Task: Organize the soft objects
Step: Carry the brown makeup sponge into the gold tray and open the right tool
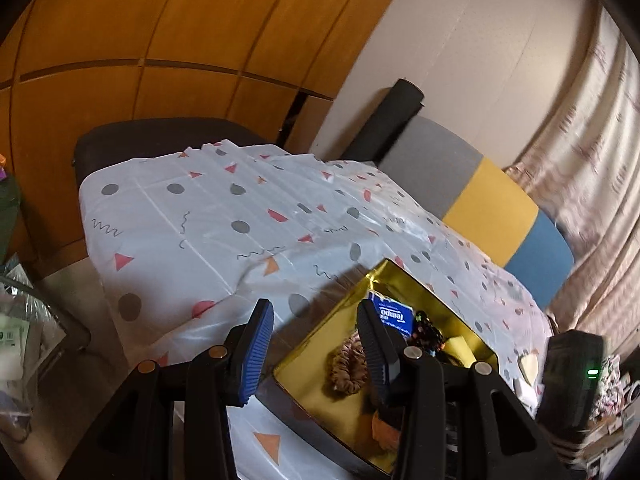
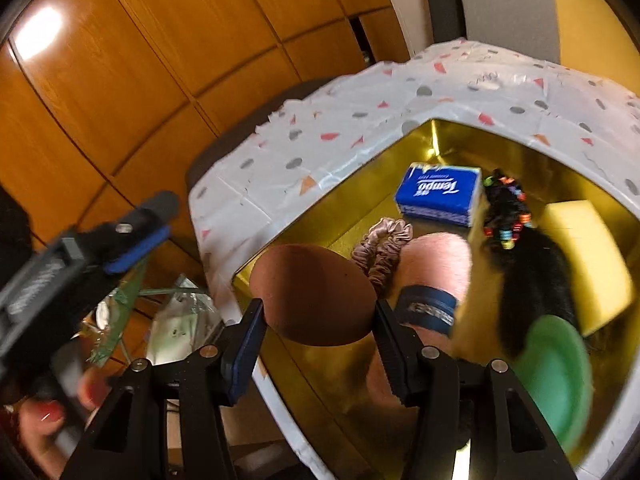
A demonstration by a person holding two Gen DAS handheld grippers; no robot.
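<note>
The brown egg-shaped soft ball [image 2: 314, 294] sits between my right gripper [image 2: 320, 344] jaws, over the near corner of the gold-lined open box [image 2: 448, 140]. Whether the pads press it I cannot tell — they flank it closely. I judge it is being dropped in, since the box already gathers the other soft things: a blue Tempo tissue pack [image 2: 440, 194], a beige satin scrunchie [image 2: 384, 250], a black hair tie with coloured beads [image 2: 506, 216], a yellow sponge block [image 2: 588, 260], a pink roll with a navy band [image 2: 434, 280] and a green soft disc [image 2: 556, 376]. My left gripper [image 1: 316, 344] hangs released and empty at the box's edge, above the white patterned tablecloth [image 1: 180, 216] — clear of the right hand's path.
</note>
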